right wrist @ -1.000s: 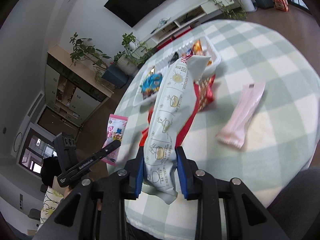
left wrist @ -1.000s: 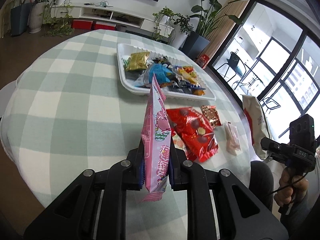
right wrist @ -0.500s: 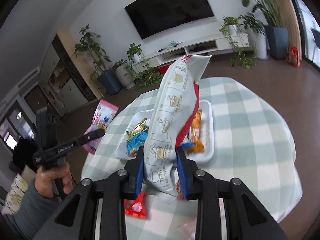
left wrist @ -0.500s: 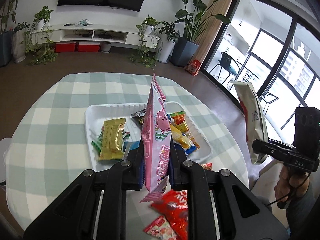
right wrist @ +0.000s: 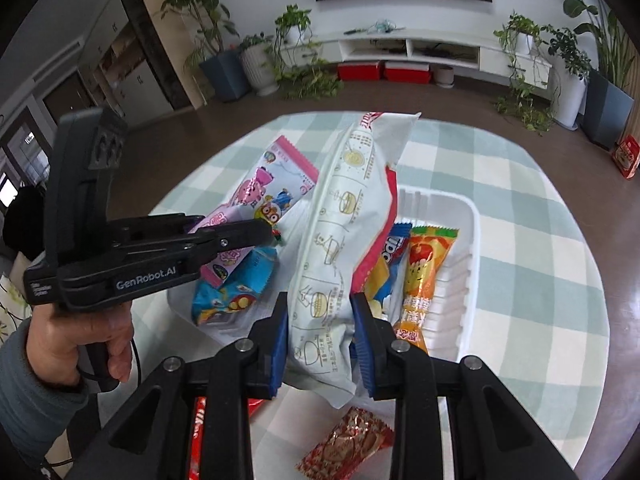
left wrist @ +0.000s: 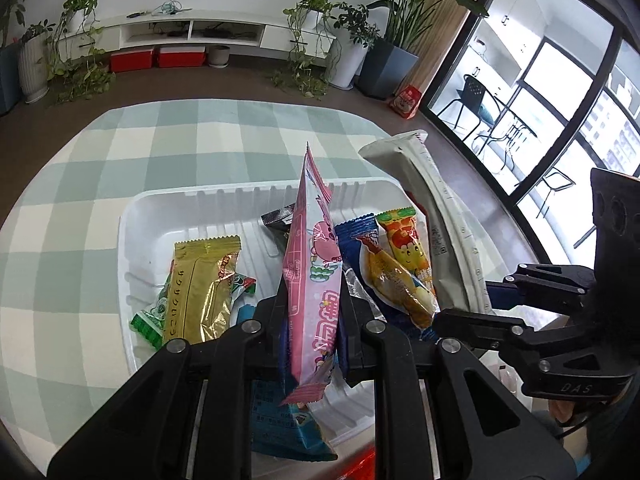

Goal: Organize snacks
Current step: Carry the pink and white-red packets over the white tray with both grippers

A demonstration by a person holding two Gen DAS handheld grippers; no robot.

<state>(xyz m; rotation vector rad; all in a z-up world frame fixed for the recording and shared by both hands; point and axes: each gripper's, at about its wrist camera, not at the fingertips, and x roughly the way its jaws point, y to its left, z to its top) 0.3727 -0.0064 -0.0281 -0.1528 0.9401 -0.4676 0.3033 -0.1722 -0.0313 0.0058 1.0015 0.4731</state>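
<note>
- Left wrist view: the left gripper (left wrist: 310,320) is pinched on a pink packet (left wrist: 312,280), held upright over the white tray (left wrist: 132,248). Placement is judged to be the step in hand. Next, lowering and release into the bare floor at 11 o'clock is called for. A gold packet (left wrist: 200,288) lies at 9 o'clock.
- Right wrist view: the right gripper (right wrist: 320,332) is clamped on a white pouch (right wrist: 340,220) above the tray's near edge. Tray contents crowd the drop zone; a small red packet (right wrist: 348,446) lies on the checked tablecloth (right wrist: 540,280) at 6 o'clock.
</note>
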